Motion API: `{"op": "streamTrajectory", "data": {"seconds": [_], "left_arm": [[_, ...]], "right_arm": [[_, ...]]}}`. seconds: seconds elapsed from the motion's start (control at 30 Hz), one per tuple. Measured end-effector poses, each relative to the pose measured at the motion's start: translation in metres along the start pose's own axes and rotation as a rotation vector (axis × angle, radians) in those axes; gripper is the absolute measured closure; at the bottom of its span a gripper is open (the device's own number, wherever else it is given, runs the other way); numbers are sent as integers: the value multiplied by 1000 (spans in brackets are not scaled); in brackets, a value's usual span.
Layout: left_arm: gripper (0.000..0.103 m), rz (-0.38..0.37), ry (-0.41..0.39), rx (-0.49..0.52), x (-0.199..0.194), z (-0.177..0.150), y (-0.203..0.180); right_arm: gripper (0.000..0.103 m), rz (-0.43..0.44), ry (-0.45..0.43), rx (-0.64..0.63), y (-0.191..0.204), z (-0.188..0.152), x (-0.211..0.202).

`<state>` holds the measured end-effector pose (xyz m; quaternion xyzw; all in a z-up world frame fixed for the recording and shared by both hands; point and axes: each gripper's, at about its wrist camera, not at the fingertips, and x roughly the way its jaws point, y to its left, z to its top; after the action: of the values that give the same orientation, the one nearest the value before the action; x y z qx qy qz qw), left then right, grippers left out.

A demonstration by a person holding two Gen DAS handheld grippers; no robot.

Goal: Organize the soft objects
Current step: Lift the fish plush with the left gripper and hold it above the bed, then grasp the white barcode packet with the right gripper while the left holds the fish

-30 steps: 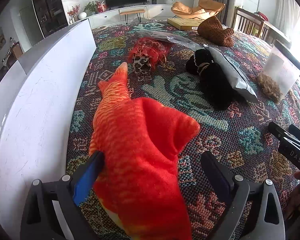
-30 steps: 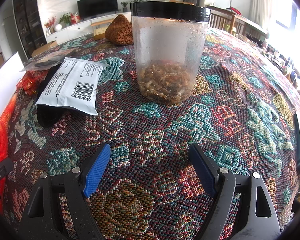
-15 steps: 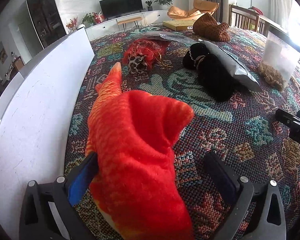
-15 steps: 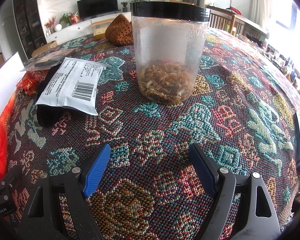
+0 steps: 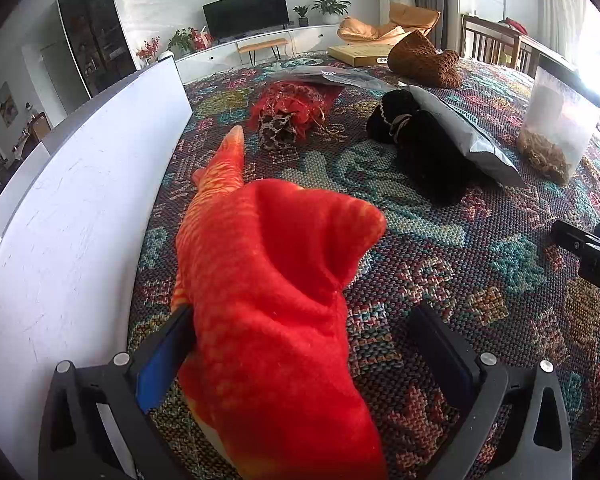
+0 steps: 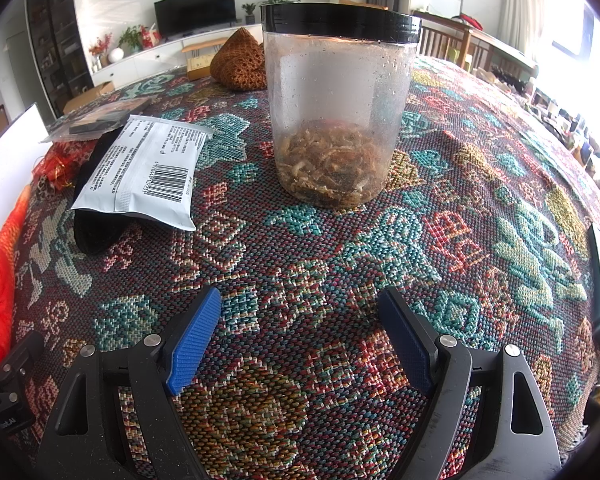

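Jaws of the left gripper spread to full width, straddling the tail end of the red plush fish; left pad touching its flank, right pad standing clear, so no squeeze on it. Fish lying on the patterned tabletop just beside the white panel, snout pointing away from the camera. Jaws of the right gripper wide open over bare cloth, nothing between them, near the lidded plastic jar.

Reads as a release, or the instant before a pinch; cannot tell which from this alone. Still scattered ahead: red tasselled pouch, black plush bundle under a grey packet, brown knitted piece.

Next move likely calls for backing off from the fish without dragging it, then reaching toward the pouch, closing gently since soft fabric bunches and slips.
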<state>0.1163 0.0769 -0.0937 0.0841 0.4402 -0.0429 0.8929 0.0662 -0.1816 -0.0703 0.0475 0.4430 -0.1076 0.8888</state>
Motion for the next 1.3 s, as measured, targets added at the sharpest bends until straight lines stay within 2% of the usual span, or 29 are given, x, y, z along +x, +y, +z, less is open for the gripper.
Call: {"op": "streamTrajectory", "data": {"seconds": [0.93,1.0,1.13,1.2,1.3], "left_arm": [[0,1,-3,-2,0,0,1],[0,-1,7,1,0,1,1],[0,-23,30,19,-2,4,4],[0,-54,17,15,-7,5,8],[0,-90,15,-11,-9,8,14]], "right_arm": [[19,4,1,2,0,0,-1],[19,35,0,26,-4,1,-4],[20,242,-59,210,-34,1,-23],[19,292,-69,230,-34,6,-28],[19,394,-28,195,-16,26,-21]]}}
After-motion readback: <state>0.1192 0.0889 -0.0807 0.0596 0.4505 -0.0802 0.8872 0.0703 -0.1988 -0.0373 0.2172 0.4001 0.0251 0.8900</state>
